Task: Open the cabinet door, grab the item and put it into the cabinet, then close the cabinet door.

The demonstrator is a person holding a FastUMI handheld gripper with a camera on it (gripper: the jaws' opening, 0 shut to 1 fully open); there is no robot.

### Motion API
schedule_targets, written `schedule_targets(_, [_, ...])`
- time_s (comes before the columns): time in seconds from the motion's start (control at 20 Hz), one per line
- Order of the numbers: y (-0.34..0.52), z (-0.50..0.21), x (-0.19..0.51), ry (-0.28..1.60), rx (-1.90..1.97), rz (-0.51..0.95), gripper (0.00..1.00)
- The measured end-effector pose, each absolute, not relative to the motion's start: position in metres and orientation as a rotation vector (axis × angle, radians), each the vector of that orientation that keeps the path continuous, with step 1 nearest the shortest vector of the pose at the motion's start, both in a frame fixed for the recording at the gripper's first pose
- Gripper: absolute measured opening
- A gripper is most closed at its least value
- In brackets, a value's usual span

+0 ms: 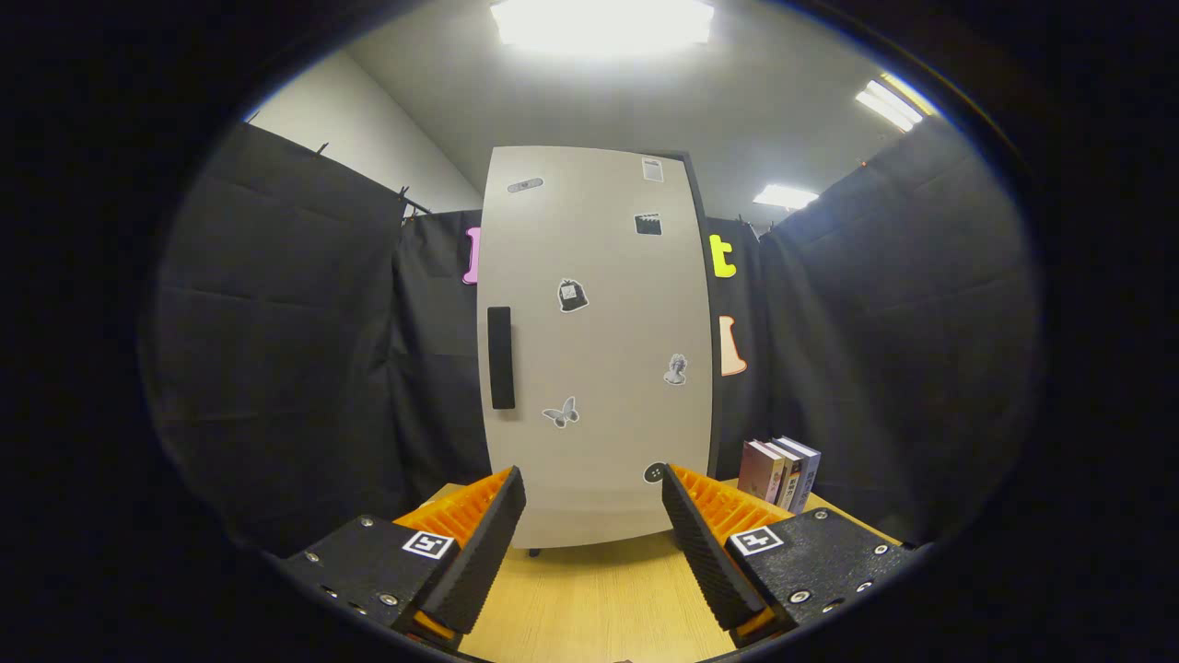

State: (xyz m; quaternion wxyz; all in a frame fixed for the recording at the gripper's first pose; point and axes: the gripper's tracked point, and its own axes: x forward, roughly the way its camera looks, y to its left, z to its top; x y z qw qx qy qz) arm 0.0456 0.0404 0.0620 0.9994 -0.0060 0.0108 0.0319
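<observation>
Through the gripper view I see my gripper (589, 516) held over a light wooden table (589, 599), its two fingers (488, 543) spread wide apart with nothing between them but bare tabletop and the foot of the cabinet beyond. Neither finger touches anything; the ribbed inner faces stand clear of each other and I have hold of nothing. Straight ahead, just beyond the fingertips, stands the cabinet (599, 350), a tall pale box on the far part of the table. Its door (608, 276) is shut and lies flush across the whole front. A dark upright handle (500, 357) sits near the door's left edge, about halfway up, above and slightly inward of my left finger. The door carries several small stickers: one near the top left (525, 185), two near the top right (651, 169), one in the middle (572, 296), a butterfly shape (561, 413) lower down, a small figure (676, 369) toward the right edge, and a round dark one (654, 473) just beside the tip of my right finger. To the right of the cabinet, near its lower corner and beyond my right finger, a few books (781, 473) stand upright together on the table, spines toward me, close to the cabinet but apart from it. Black cloth (304, 350) hangs on both sides and behind. Bright ceiling lights (603, 23) glare overhead.
</observation>
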Motion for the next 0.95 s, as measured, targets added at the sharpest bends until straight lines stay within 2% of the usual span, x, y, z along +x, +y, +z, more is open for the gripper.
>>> schedule_targets(0.95, [0.0494,0.0621,0.0458,0.02,-0.003,0.074,0.93])
